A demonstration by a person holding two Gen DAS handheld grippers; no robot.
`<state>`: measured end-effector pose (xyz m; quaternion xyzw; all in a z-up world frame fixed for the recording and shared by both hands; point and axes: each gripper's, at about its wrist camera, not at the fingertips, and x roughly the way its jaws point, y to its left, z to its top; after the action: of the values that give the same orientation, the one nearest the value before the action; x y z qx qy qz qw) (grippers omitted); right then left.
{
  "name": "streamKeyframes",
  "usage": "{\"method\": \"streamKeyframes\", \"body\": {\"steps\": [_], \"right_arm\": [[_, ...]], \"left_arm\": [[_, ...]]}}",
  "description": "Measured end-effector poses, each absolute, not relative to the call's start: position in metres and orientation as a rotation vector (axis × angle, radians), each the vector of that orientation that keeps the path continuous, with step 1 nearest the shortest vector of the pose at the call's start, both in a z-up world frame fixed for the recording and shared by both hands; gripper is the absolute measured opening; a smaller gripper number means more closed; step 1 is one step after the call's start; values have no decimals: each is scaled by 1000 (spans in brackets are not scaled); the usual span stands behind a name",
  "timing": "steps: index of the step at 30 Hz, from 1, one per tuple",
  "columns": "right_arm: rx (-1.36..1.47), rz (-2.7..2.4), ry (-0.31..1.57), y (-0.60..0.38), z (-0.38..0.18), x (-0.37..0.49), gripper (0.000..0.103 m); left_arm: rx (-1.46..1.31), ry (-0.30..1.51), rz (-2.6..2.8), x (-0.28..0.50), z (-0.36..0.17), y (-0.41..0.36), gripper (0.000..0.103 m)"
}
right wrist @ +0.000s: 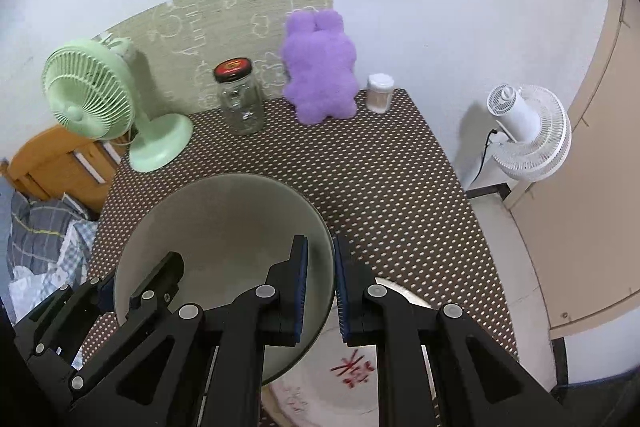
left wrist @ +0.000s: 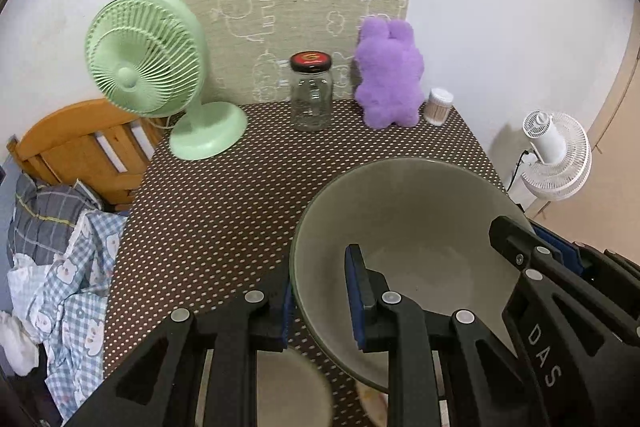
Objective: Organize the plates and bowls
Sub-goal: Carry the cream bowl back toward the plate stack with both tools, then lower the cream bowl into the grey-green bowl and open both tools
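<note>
Left wrist: left tool (left wrist: 320, 303) pinches the bowl (left wrist: 404, 227) rim, bowl held above the desk (left wrist: 224, 211); right wrist: right tool (right wrist: 320, 291) pinches the opposite rim, over a plate (right wrist: 360, 375); lower level, both sides together, centred on the plate.

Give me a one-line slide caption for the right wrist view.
Both grippers straddle opposite rims of a grey-green bowl above a dotted tablecloth, over a red-marked white plate.

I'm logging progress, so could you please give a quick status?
Both grippers, left and right, astride bowl rim, opposite sides. Plate beneath. Nothing blocking.
</note>
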<state>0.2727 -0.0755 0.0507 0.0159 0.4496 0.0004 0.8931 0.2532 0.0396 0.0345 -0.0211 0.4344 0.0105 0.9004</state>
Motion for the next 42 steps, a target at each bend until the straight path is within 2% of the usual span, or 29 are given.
{"method": "streamKeyframes", "body": {"steps": [18, 42], "right_arm": [[26, 22, 957, 6, 34, 233, 16], [24, -24, 1092, 25, -26, 215, 16]], "left_arm": [[-44, 937, 20, 218, 15, 113, 19], [-46, 1076, -34, 208, -40, 132, 19]]}}
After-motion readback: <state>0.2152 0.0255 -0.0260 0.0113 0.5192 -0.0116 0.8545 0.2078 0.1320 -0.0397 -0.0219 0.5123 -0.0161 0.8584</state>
